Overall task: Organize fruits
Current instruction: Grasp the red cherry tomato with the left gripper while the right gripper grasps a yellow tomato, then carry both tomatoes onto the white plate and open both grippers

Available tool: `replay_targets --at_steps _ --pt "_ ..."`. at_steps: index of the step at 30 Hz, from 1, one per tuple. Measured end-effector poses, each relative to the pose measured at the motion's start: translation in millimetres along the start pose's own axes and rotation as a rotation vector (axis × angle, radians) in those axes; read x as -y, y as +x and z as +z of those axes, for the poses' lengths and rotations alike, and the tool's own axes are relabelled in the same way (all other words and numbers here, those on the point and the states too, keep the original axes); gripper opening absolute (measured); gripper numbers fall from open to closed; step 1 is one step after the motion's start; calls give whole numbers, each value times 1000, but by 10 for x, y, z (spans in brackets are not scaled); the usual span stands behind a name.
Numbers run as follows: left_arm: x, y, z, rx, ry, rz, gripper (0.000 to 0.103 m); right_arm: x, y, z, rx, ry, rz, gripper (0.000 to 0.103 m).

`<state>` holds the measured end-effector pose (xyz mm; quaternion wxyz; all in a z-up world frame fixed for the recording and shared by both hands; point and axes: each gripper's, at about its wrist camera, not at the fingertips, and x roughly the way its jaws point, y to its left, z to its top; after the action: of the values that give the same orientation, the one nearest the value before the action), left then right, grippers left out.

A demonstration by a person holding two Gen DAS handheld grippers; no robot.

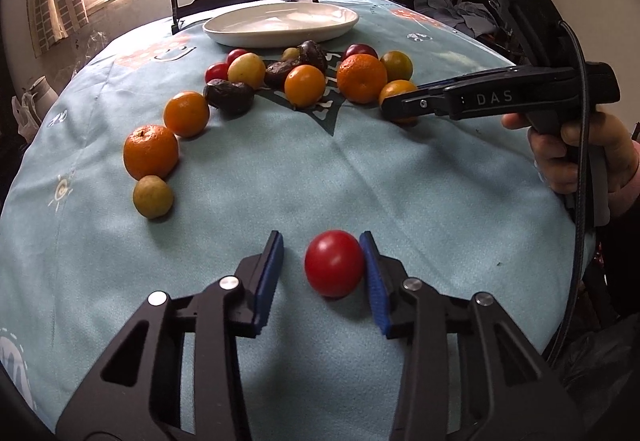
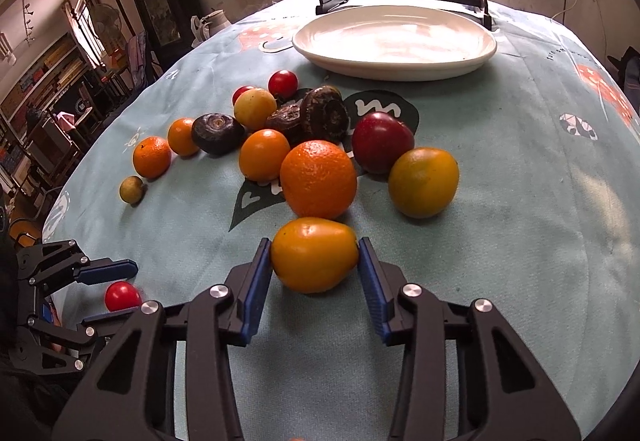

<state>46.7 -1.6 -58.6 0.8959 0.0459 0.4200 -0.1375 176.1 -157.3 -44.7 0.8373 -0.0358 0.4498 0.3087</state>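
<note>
Fruits (image 2: 318,179) crowding before plate (image 2: 394,71)

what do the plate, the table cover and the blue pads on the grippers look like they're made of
Plate: probably glazed ceramic; white, glossy, mirrors the window light.
Table cover: soft printed fabric, likely fleece or flannel; matte, slightly fuzzy, creased.
Pads: look like rubber or soft plastic; matte blue with fine ribs.
</note>
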Motion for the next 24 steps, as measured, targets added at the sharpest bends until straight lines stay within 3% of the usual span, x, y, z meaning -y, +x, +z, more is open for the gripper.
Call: replay_targets --at_steps 3,6,14,18,21,24 --pt "6 -19 -2 -19 16 -11 37 -15 1 1 -4 -18 -2 44" --pt "-11 -50 -17 -32 8 -48 28 -3 6 0 -6 -16 3 44" --pt "-23 -74 -11 -21 15 -81 26 -23 6 2 -8 -22 -2 44" --pt "-171 -115 262 9 -4 -109 26 -33 -56 69 6 -34 32 44" --pt "-371 -97 608 28 -38 -137 26 38 -186 247 64 -21 61 44" --pt "-584 23 1072 42 -61 -146 27 225 -248 548 143 20 27 44"
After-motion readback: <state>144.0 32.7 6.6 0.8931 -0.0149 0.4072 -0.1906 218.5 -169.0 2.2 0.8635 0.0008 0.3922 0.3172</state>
